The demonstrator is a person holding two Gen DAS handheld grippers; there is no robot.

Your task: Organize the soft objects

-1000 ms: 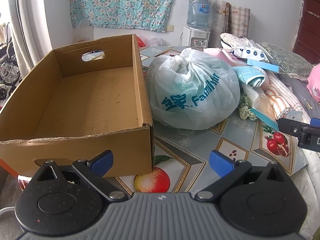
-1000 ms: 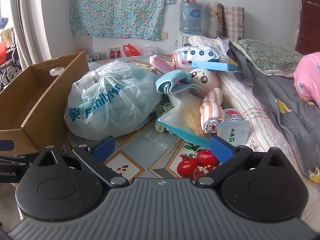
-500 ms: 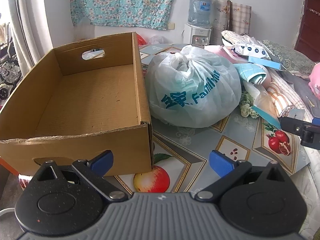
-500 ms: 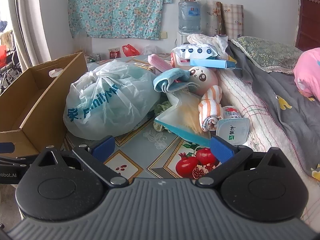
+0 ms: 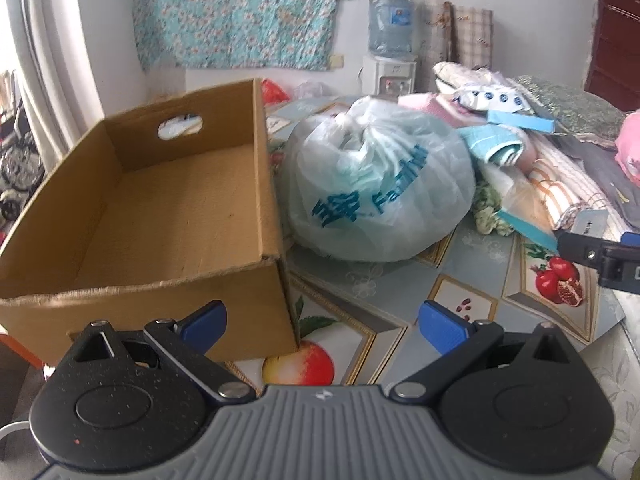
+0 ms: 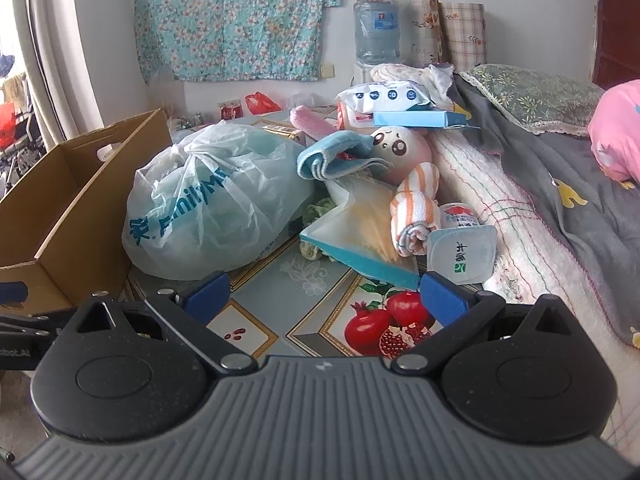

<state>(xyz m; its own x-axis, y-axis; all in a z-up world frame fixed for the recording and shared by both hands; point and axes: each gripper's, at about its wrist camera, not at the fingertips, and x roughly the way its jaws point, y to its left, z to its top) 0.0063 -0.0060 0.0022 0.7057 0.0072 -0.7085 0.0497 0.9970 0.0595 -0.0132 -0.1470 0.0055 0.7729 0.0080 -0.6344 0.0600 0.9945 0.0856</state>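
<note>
An empty cardboard box (image 5: 160, 216) (image 6: 60, 208) sits at the left on a fruit-patterned mat (image 5: 472, 300). Right of it lies a tied translucent plastic bag (image 5: 376, 184) (image 6: 216, 204) with blue lettering. Beyond are a rolled blue towel (image 6: 332, 156), a pink bunny plush (image 6: 400, 146), an orange-striped rolled towel (image 6: 416, 208) and a clear pouch (image 6: 364, 236). My left gripper (image 5: 322, 322) is open, low before the box corner and the bag. My right gripper (image 6: 324, 294) is open over the mat, short of the pouch. Neither holds anything.
A yogurt cup (image 6: 460, 252) lies by the striped towel. A wipes pack (image 6: 380, 98) and a blue carton (image 6: 416, 118) top the pile. A quilted bed (image 6: 520, 216) runs along the right; a water dispenser (image 6: 376, 36) stands at the back wall.
Both grippers have crept forward and slightly toward the pile; the bag and towels look a little closer. Nothing was grasped or shifted.
</note>
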